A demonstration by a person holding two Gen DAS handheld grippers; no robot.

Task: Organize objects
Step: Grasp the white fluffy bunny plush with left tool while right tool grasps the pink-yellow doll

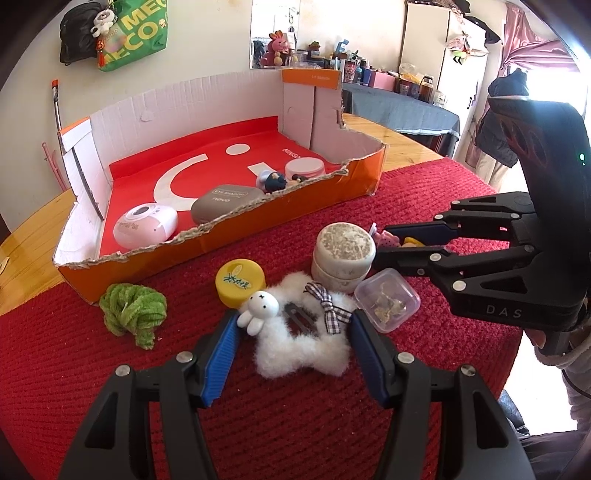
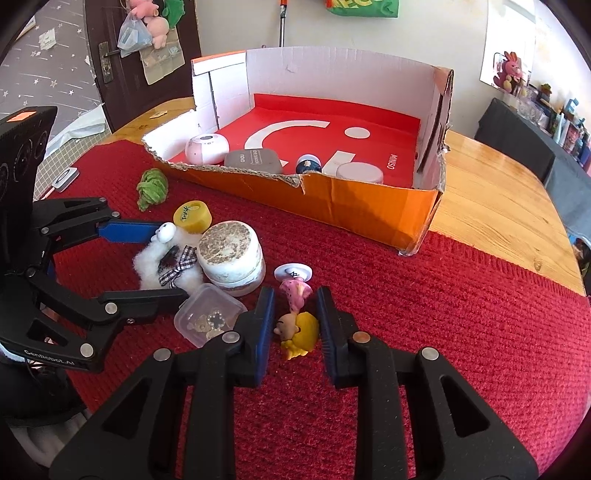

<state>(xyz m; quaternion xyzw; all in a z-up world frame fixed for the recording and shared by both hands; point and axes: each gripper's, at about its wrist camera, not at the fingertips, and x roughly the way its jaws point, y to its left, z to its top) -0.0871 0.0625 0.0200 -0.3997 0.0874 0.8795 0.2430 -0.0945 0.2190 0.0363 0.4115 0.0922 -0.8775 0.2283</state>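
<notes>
You are at a wooden table [image 2: 491, 206] in a sunny room; a red knitted mat [image 1: 295, 387] covers the near part of it; a white wall stands behind, with a green bag [image 1: 138, 33] hanging on it, and a long shelf full of bottles and toys [image 1: 354, 70] runs along the far side.

On the mat sits an orange cardboard box [image 1: 229, 254] with a torn front edge; its floor is red; inside lie a pink round case [image 1: 146, 225], a grey flat case [image 1: 225, 203], a small blue figure [image 1: 275, 181] and a white round tin [image 1: 304, 168].

In front of the box the small things sit close together; a green fuzzy ball [image 1: 133, 314] and a yellow lid [image 1: 240, 282] are on the left; a big white jar [image 1: 343, 254] touches a clear little box [image 1: 388, 299].

Your left gripper [image 1: 291, 328] is let go and wide; a fluffy white bunny clip [image 1: 299, 343] lies between its fingers, and the pads do not press it.

Your right gripper [image 2: 295, 317] is squeezed on a yellow toy figure [image 2: 299, 330]; a pink toy figure [image 2: 295, 288] lies just past its tips.

The mat to the right of the toys is bare; the box front is low, so there is room above its torn edge.
</notes>
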